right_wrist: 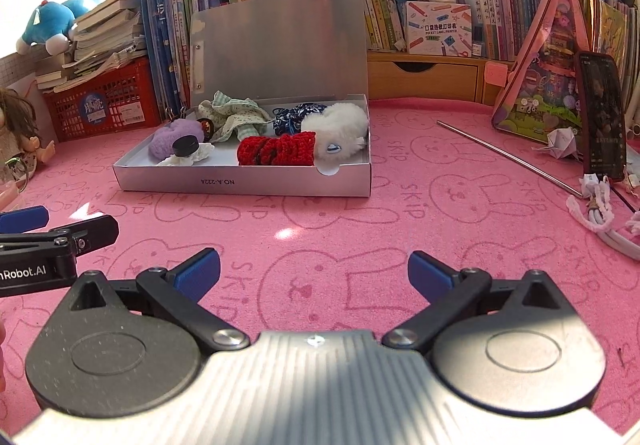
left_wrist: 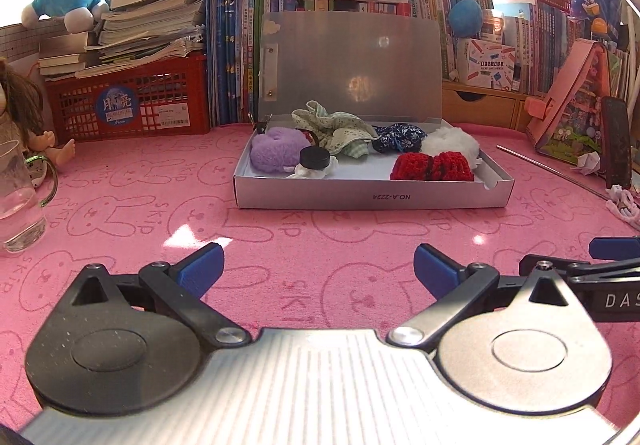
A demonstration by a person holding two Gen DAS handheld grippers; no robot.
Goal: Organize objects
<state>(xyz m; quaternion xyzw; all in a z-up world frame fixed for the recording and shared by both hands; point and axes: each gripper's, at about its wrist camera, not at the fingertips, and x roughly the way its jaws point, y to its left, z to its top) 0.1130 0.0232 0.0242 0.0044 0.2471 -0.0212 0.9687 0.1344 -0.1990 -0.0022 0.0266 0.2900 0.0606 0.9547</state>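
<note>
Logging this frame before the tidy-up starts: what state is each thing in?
Silver box: lid open, upright.
Red knitted piece: inside box.
Small black-capped jar: capped, in box.
Glass mug: upright on mat.
Left gripper: open, empty.
Right gripper: open, empty.

Each hand-held gripper point(left_wrist: 318, 265) point(right_wrist: 314, 271) had blue finger pads point(left_wrist: 202, 265), black linkage arms with silver screws, and a ribbed silver body.

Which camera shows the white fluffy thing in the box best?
The right wrist view: the white fluffy piece shows nearly whole, lying beside the red knit piece in the box. In the left wrist view, it is partly hidden behind the red one.
</note>
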